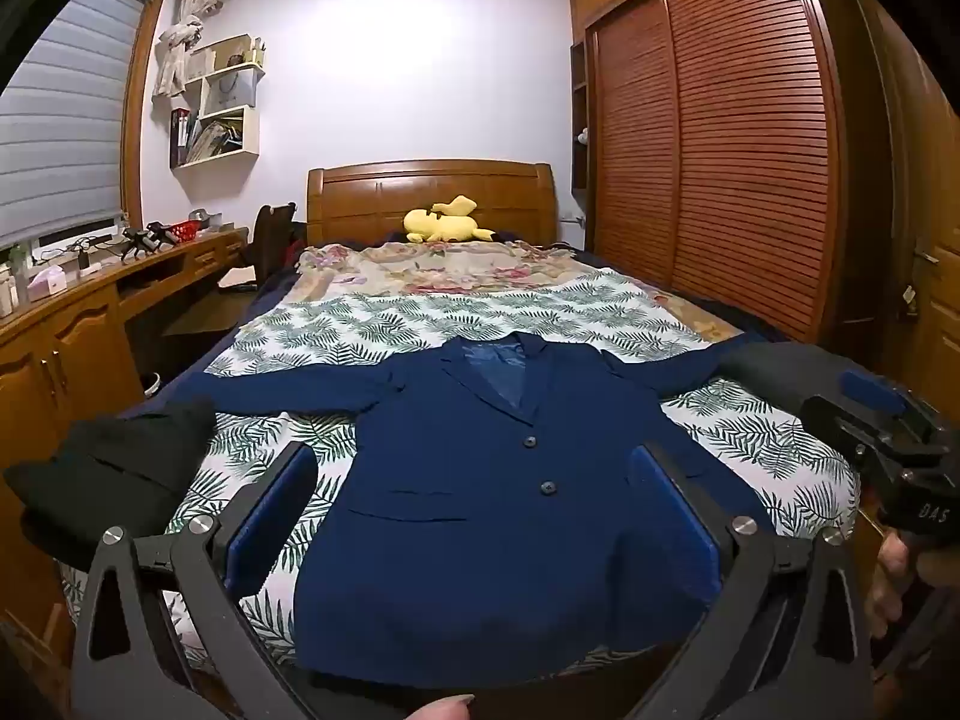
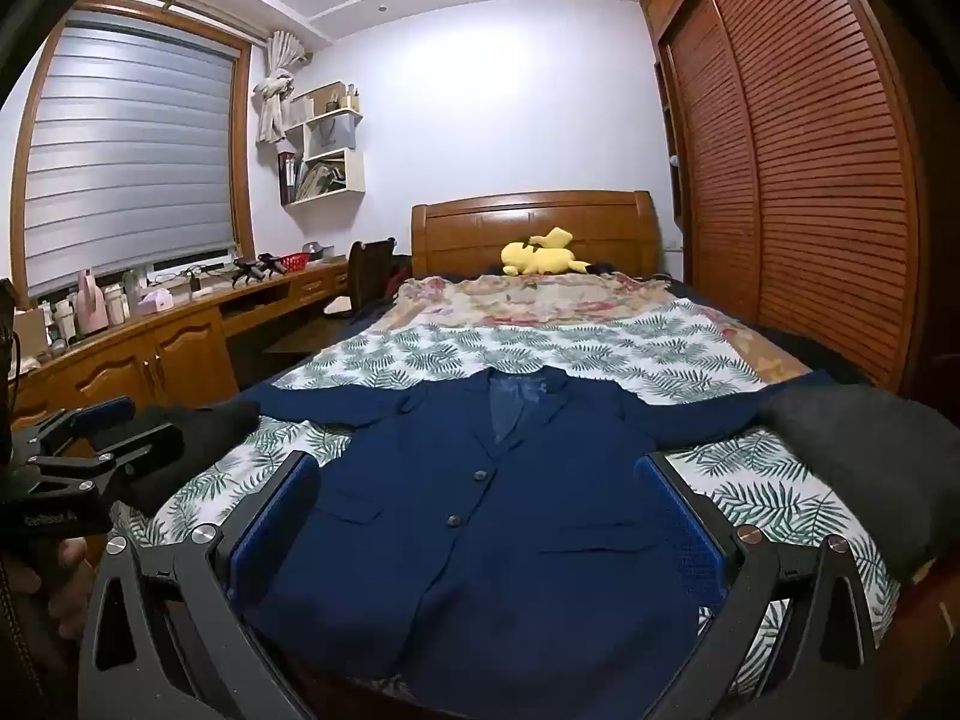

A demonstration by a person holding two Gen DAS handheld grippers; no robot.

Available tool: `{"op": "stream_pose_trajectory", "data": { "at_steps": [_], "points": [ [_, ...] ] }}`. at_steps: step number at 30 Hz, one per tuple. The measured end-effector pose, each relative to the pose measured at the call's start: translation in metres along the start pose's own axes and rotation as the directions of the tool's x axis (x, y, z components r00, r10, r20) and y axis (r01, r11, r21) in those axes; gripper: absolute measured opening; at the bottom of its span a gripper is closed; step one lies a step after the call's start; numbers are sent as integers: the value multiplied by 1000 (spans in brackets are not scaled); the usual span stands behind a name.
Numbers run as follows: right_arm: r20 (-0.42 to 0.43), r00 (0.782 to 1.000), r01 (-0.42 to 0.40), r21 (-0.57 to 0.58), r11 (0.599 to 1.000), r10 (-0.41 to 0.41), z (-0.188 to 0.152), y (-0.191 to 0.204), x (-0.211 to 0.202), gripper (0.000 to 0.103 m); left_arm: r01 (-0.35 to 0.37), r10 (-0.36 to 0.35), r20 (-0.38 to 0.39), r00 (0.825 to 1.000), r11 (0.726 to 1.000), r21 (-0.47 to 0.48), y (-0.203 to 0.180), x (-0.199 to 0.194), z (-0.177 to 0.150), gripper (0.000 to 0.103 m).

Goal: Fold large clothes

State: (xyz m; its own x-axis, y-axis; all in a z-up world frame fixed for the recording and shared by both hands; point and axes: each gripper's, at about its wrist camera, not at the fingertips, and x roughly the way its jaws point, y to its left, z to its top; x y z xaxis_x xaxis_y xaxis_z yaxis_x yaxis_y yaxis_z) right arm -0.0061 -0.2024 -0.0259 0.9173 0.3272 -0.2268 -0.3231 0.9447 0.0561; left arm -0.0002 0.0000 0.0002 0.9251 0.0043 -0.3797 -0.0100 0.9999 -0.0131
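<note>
Left wrist view, going left to right: a wooden desk [image 1: 90, 294] runs along the wall under the window blind [image 1: 60, 138], and a folded black garment [image 1: 114, 468] lies on the near left corner of the bed [image 1: 780, 450]. The left gripper [image 1: 474, 498] hovers above the foot of the bed with its blue-padded fingers [image 1: 270, 516] spread wide apart and nothing between them. Framed between them lies the navy blazer [image 1: 480, 540], face up and flat on the leaf-print sheet [image 1: 390, 324], buttoned at the front, collar toward the headboard [image 1: 429, 198], both sleeves stretched out sideways. A yellow plush toy [image 1: 444, 222] rests by the headboard. At the far right edge the right gripper [image 1: 888, 420] shows, held in a hand [image 1: 894, 576], before the slatted wardrobe doors [image 1: 720, 150].

Right wrist view gives the same layout: the left gripper [image 2: 90, 438] at the left edge, above the black garment [image 2: 198, 438]; the right gripper [image 2: 477, 504] with its pads equally wide apart and empty, above the blazer [image 2: 480, 570]; a dark grey folded cloth [image 2: 870, 468] covers the blazer's sleeve end at the right.
</note>
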Motion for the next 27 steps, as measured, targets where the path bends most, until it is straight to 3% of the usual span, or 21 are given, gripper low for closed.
{"op": "stream_pose_trajectory", "data": {
  "at_steps": [27],
  "points": [
    [7, 1000, -4, -9, 1000, 4, -1, 1, -4, 103, -16, 17, 34, 999, 1000, -9, -6, -9, 2, 103]
  ]
}}
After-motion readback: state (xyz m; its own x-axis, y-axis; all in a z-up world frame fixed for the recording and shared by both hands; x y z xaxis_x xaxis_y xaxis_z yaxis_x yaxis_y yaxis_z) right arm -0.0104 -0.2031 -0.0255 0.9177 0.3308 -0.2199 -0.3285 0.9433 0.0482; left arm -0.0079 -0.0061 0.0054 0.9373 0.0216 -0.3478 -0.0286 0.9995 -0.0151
